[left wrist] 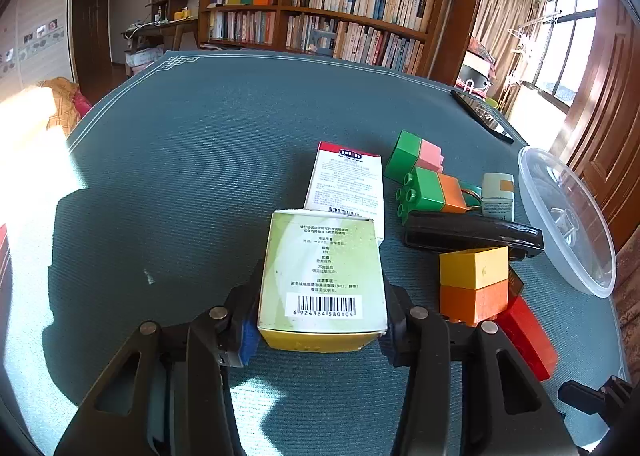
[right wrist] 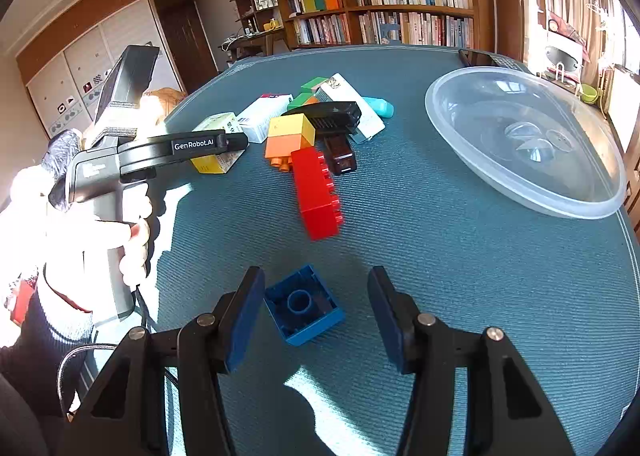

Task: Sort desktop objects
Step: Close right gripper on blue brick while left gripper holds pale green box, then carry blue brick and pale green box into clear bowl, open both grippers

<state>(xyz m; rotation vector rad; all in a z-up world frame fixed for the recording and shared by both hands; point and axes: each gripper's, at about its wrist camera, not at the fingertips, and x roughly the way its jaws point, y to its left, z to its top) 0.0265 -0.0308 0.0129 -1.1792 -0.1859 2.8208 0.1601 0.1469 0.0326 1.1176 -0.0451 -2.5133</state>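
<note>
Wooden bookshelf, curtained window, sunlight

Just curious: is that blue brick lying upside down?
Yes, upside down: the blue brick shows its hollow underside with the round tube facing up.

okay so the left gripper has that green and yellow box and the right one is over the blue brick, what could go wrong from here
1. The green and yellow box is pinched only near its rear end by the left gripper; it might pivot or crush.
2. The right gripper stands open around the blue brick, which sits skewed and off-centre, so closing may twist it away.
</note>
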